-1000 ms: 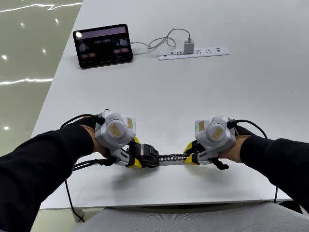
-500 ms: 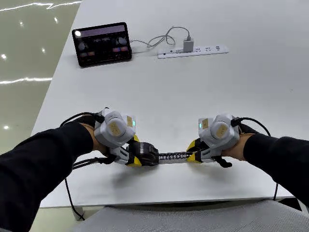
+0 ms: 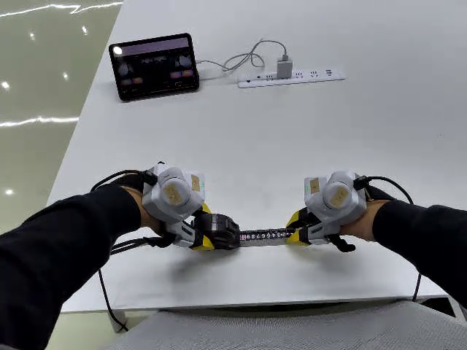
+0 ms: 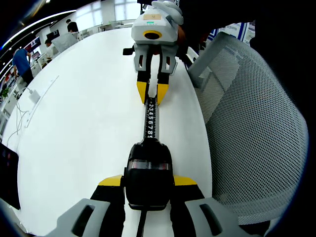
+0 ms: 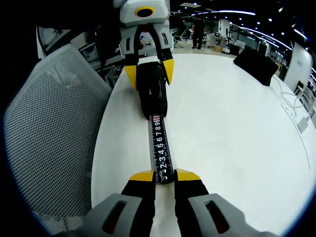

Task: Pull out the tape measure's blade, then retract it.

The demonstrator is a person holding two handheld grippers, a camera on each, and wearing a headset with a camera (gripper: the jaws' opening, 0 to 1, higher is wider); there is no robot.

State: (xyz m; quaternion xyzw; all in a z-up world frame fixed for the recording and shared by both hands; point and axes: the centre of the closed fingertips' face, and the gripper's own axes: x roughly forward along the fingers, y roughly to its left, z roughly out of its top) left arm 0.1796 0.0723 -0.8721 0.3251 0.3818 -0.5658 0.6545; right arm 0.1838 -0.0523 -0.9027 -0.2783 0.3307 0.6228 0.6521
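**The right gripper (image 3: 295, 237) has slid further right, and more of the blade (image 3: 264, 235) now shows between the two grippers.**

The tape measure's black case (image 3: 220, 232) sits at the near edge of the white bench (image 3: 292, 131), clamped in the yellow-tipped jaws of the left gripper (image 3: 203, 239). The right jaws are closed on the blade's tip. The blade runs straight left to right along the bench edge, so the case lies directly left of the right jaws. Pulling on would mean drawing rightward on that same line, and letting it back would mean travelling left toward the case. The numerals 2 to 9 read clearly along the blade in the right gripper view. I can make out no brand name on the case.
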